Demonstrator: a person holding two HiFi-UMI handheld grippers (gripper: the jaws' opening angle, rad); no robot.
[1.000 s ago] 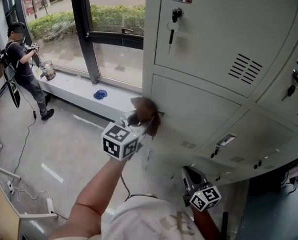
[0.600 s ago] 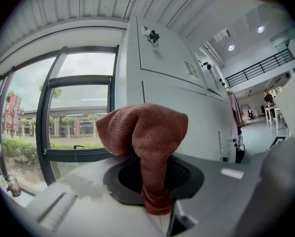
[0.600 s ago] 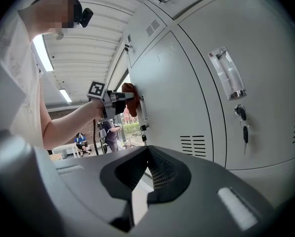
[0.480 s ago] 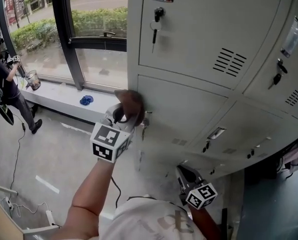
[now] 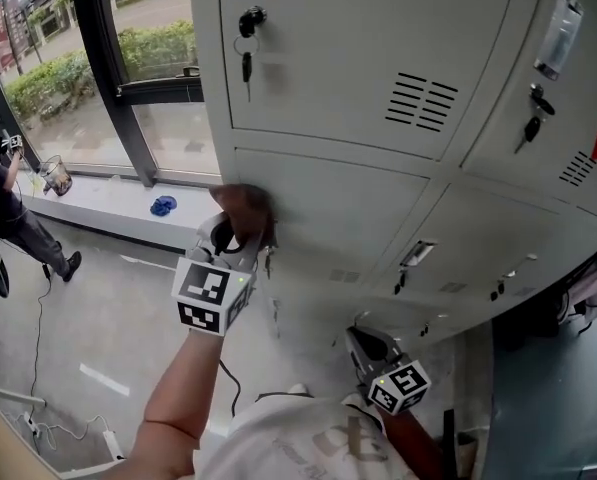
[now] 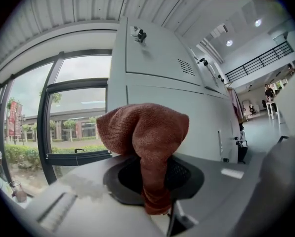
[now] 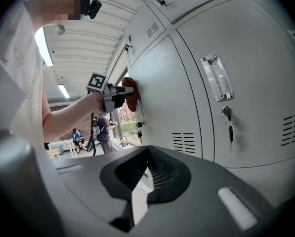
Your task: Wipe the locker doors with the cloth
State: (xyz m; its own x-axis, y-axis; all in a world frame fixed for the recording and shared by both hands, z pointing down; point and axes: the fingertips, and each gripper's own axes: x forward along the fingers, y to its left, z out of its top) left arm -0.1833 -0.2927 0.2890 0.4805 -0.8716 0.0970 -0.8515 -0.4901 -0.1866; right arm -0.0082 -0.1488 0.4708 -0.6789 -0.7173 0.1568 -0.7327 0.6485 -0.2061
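A: Lockers, from the left?
B: All locker doors [image 5: 348, 203] are closed, so contents can't be seen. A key [image 5: 246, 66] hangs in the top-left door's lock.
A: Left claw?
B: Left claw [image 6: 154, 181] is clamped on the brown cloth [image 6: 142, 132]. The cloth bunches over the jaw tips, against the upper-left corner of the door below the key.
A: Right claw?
B: Right claw [image 7: 145, 174] has its jaws drawn together with nothing between. It is held low, apart from the cloth.

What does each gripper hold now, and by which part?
The left gripper holds the brown cloth by a bunched part pinched between its jaws; the rest bulges out in front. The right gripper holds nothing.
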